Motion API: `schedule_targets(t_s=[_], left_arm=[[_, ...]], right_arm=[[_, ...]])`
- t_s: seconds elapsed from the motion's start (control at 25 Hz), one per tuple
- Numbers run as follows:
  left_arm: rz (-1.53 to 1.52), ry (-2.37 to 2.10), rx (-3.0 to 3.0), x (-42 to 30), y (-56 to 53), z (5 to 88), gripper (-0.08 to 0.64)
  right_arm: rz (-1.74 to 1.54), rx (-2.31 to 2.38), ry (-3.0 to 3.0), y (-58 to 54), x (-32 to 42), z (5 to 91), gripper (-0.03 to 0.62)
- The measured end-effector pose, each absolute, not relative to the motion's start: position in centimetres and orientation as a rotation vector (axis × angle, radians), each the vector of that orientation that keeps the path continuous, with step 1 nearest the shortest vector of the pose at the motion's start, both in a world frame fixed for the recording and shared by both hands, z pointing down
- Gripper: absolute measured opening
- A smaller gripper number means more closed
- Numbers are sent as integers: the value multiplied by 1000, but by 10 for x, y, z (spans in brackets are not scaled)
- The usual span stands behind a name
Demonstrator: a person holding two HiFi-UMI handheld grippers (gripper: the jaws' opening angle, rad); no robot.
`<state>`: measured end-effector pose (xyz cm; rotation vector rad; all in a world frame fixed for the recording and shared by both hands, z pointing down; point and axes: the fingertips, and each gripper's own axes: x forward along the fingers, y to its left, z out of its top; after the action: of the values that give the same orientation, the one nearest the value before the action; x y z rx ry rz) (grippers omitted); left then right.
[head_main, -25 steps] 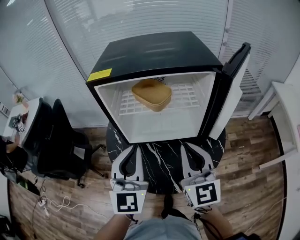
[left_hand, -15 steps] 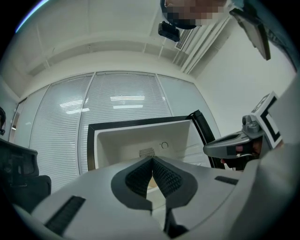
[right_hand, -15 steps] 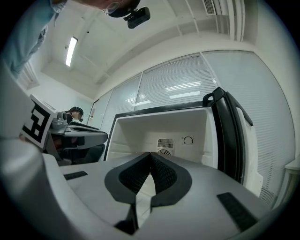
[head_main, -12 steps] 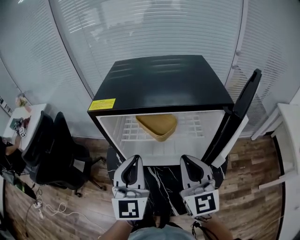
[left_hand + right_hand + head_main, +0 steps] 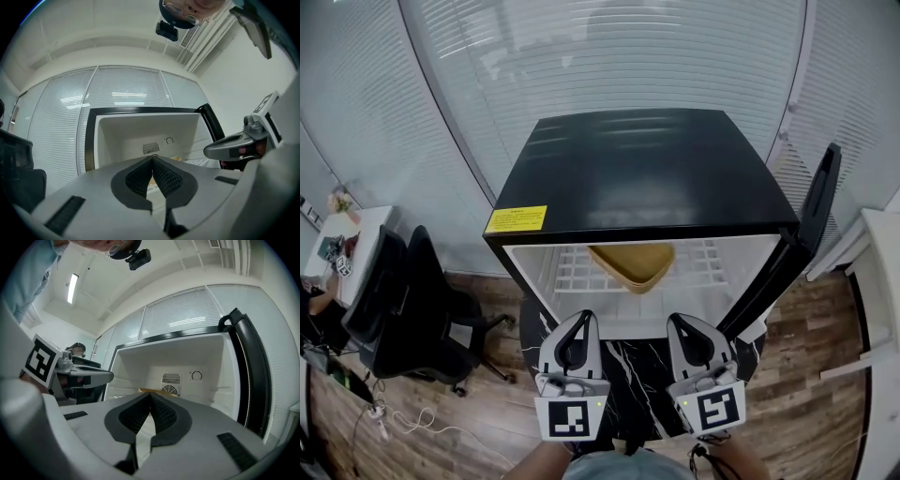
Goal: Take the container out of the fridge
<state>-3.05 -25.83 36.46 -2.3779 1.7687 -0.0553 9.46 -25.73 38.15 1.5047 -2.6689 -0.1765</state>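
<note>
**A:** Where's the container, and what's it like?

**B:** It's a tan, shallow tub on the white wire shelf inside the open fridge, about mid-width. From the two claws it lies at 12 o'clock. Only its near wall and rim show under the fridge top, and I can't tell whether anything is in it

**A:** How do you think it'll handle?

**B:** I'd guess light, with thin moulded walls that are stiff enough to lift but could flex if squeezed hard. The surface looks matte, so probably not slippery. The shelf bars might snag the base if it's dragged, so I'd lift it a little before pulling

**A:** Where would you take hold?

**B:** On the near rim, its 6 o'clock edge, with one jaw inside the wall and one outside. If it sags, put a claw at 9 o'clock and another at 3 o'clock

**A:** Are the claws ready?

**B:** Not yet. The left gripper and the right gripper each have their pads pressed together with nothing between them. They hover side by side over the black marbled table, just short of the opening, and must spread before reaching in

**A:** Anything in the way?

**B:** The door stands swung out at 2 o'clock, clear of the path
</note>
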Motion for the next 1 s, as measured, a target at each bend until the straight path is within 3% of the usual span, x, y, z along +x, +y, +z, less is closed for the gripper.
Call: schedule_targets(t_s=[0.56,1.0], left_arm=[[-91,1714,-2413,-50,-288,370,17],[-82,1713,-2473,-55,-309,386,17]], right_arm=[[-270,1308,-2692,-290,49,364,21],[-368,1081,-2529,-316,17,376,124]])
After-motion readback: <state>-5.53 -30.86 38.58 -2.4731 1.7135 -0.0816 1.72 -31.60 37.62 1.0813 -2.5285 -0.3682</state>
